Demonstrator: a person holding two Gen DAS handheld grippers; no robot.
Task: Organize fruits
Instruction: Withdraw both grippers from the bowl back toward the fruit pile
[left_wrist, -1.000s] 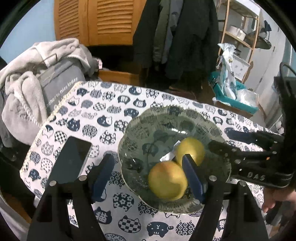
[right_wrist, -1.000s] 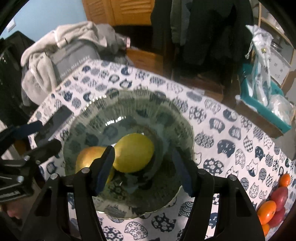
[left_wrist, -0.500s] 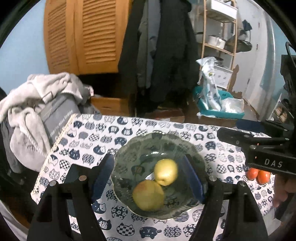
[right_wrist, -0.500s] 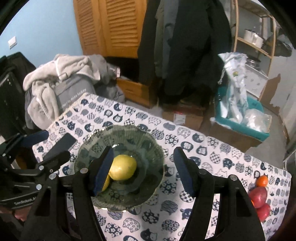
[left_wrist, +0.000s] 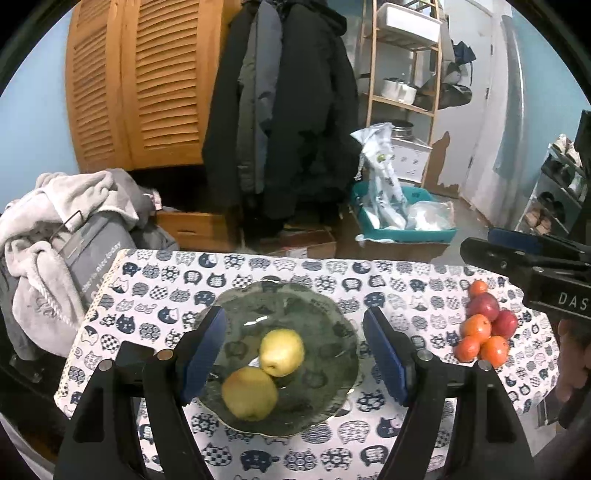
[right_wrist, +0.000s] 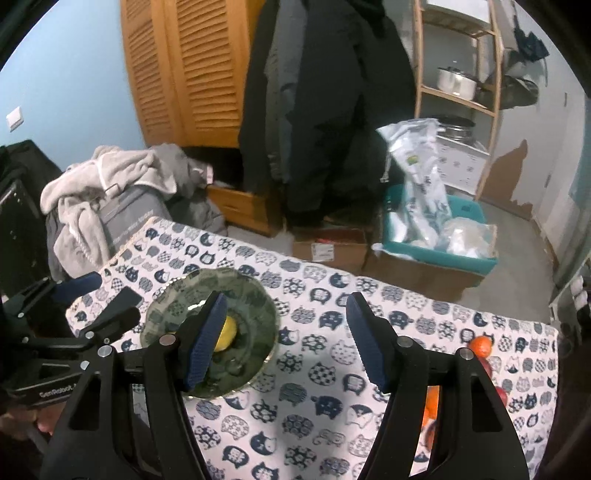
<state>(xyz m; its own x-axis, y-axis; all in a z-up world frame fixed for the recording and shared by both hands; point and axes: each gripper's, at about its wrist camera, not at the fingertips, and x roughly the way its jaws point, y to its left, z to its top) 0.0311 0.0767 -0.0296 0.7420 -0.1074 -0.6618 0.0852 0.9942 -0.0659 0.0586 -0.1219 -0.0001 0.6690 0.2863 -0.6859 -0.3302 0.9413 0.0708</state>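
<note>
We hold the left claw (left_wrist: 293, 350) and right claw (right_wrist: 282, 339) spread and empty above the table (left_wrist: 295, 269). Two pears (left_wrist: 282, 352) sit in the bowl (left_wrist: 332, 325); unsorted fruits (left_wrist: 484, 328) wait far right.

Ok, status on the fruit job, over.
Left gripper and right gripper open, empty. Two pears in the plate. Oranges and apples piled on the cloth. Nothing in the way.
</note>
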